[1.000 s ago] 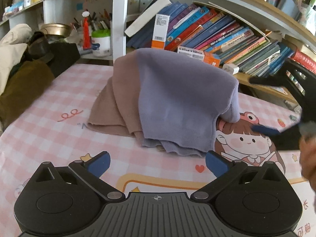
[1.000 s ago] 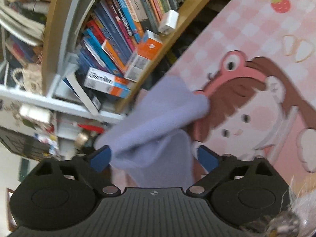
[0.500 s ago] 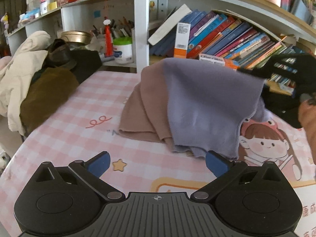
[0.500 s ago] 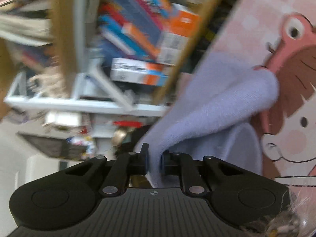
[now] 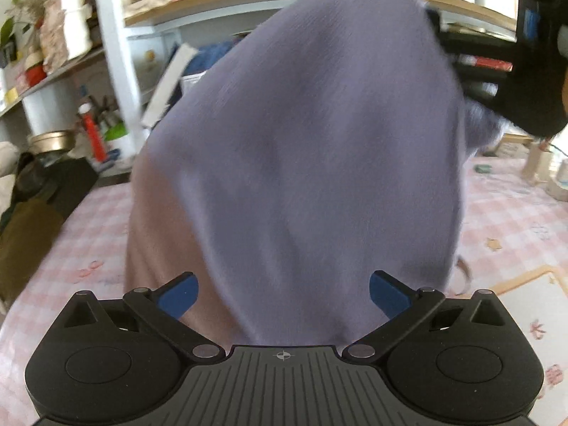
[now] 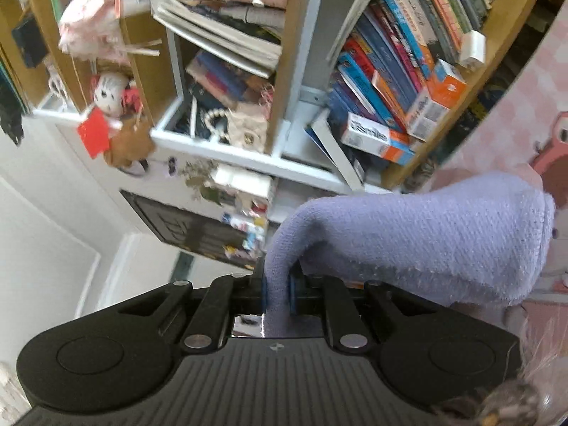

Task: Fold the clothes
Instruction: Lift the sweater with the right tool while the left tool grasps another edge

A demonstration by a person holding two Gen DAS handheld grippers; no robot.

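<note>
The left tool (image 5: 282, 293) stands wide open with the hanging hem of the lilac garment (image 5: 319, 163) between its blue pads, none pressing. The right tool (image 6: 276, 293) is clamped on a fold of that cloth. Bare pink-checked tabletop (image 5: 511, 220) lies to either side; the bookshelf (image 6: 284, 135) is close behind. A second ago the garment lay heaped on the tabletop and the right tool was open; now it hangs lifted, filling the left view.

Soft knit garment (image 5: 319, 163): lavender w/ dusty-pink panel. Checked tablecloth (image 5: 511, 213): pink & white, cartoon prints. Plastic gripper fingertips (image 5: 179, 294): blue on black bodies. Cardboard box (image 6: 445, 88) on shelf: orange & white.
</note>
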